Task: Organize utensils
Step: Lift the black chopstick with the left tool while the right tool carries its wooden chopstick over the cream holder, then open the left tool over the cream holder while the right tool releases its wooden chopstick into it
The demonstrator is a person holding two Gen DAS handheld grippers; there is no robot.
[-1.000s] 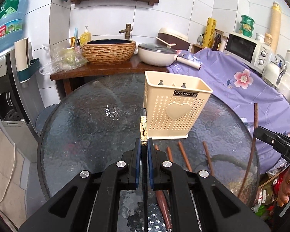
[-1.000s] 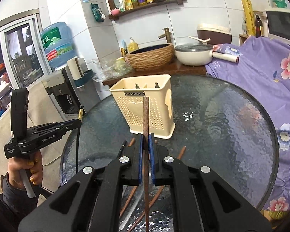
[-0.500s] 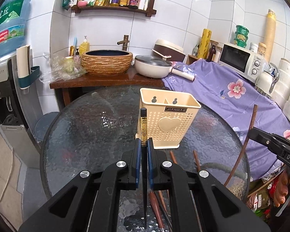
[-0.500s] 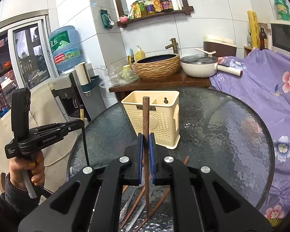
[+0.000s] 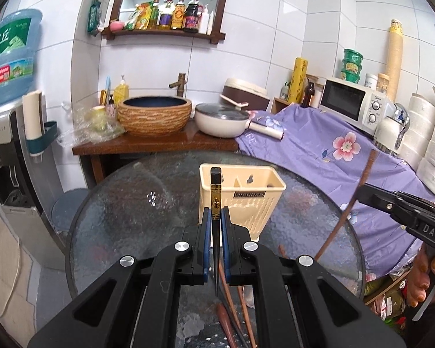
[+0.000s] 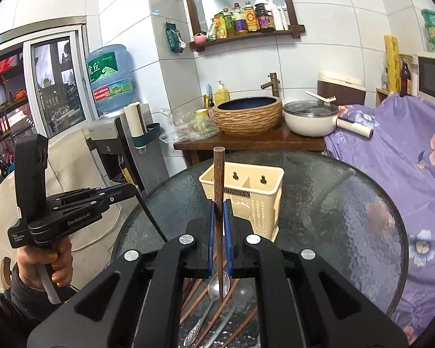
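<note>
Left wrist view: left gripper point(image 5: 216, 226) pinches a black chopstick point(image 5: 216, 203); right gripper point(image 6: 220, 217) pinches a brown chopstick point(image 6: 218, 179).
Transfer step: next, tip each into the cream holder point(image 5: 255, 200), centre frame.

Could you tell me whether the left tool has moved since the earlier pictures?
Yes. The left tool has risen: the cream utensil holder and glass table now sit lower and smaller in its view.
</note>
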